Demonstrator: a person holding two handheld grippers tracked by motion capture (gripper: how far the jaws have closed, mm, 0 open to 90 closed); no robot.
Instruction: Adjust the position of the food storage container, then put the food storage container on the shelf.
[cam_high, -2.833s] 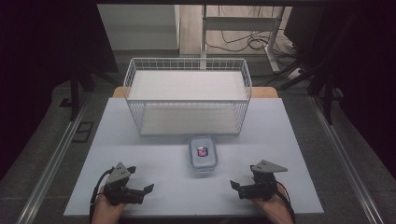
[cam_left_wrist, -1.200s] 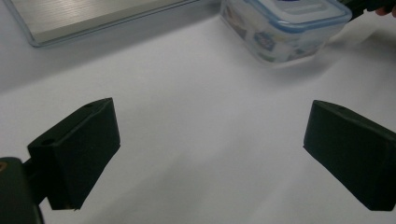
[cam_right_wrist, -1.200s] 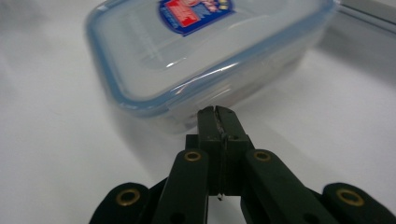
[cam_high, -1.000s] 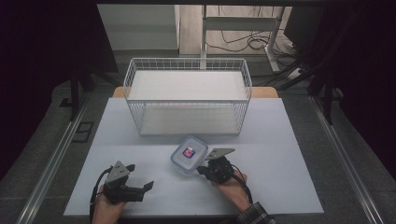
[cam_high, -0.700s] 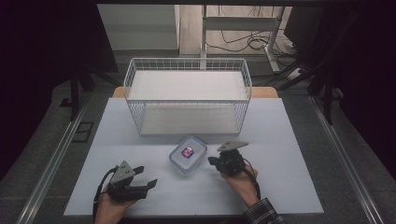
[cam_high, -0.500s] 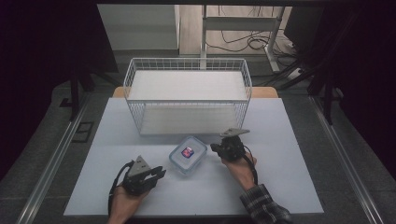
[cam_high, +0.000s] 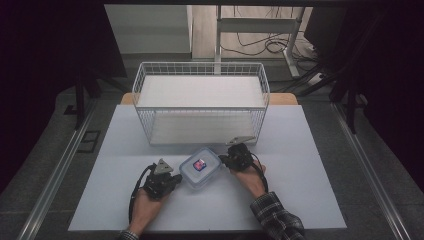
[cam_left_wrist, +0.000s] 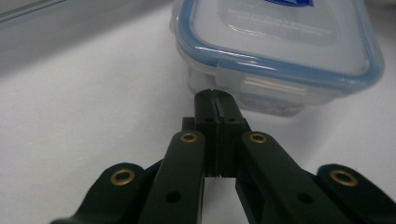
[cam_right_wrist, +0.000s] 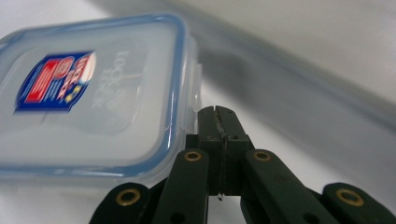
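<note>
high view: one lidded container (cam_high: 200, 167), one wire basket (cam_high: 200, 102), two grippers, fingers together, empty.

At frame centre, the clear glossy plastic container with a blue-rimmed lid (cam_high: 200, 167) is shining on the matt white surface (cam_high: 300, 175); above it, the white wire-metal basket (cam_high: 201, 102) is looking smooth.

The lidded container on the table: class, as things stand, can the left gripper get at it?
Probably yes. The left gripper, jaws just closed on nothing, has its tips right at the container side latch, with bare table around. The right gripper sits at the opposite side, not in its way.
</note>
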